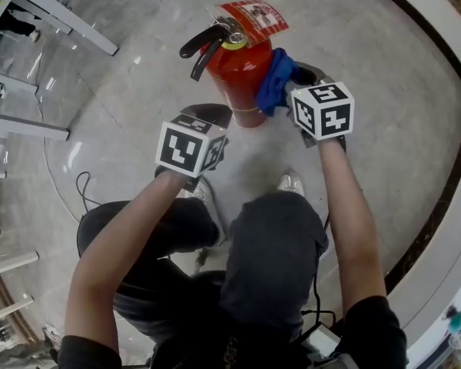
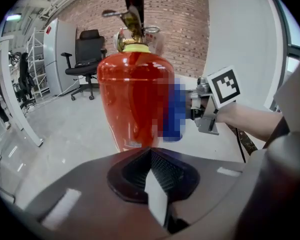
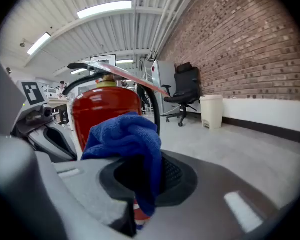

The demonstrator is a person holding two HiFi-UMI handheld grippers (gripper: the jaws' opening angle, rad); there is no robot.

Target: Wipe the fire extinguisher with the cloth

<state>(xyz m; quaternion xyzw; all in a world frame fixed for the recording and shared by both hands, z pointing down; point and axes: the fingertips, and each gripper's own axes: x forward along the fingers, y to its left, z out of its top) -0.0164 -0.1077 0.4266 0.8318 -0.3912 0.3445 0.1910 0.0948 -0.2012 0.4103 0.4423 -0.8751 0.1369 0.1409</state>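
A red fire extinguisher point(image 1: 237, 75) stands upright on the grey floor, its black lever and hose at the top and a red tag beside them. My right gripper point(image 1: 298, 79) is shut on a blue cloth point(image 1: 274, 79), which lies against the cylinder's right side. In the right gripper view the cloth point(image 3: 127, 139) bunches out of the jaws in front of the extinguisher point(image 3: 104, 109). My left gripper point(image 1: 212, 116) is shut and empty, its tip just short of the cylinder's lower left. In the left gripper view the extinguisher point(image 2: 135, 96) fills the middle, with the cloth point(image 2: 176, 111) at its right.
A black office chair point(image 3: 186, 91) and a white bin point(image 3: 210, 111) stand by the brick wall. White table legs point(image 1: 58, 18) lie at the upper left. A black cable point(image 1: 83, 187) trails on the floor. The person's knees and shoes point(image 1: 290, 183) are right under the grippers.
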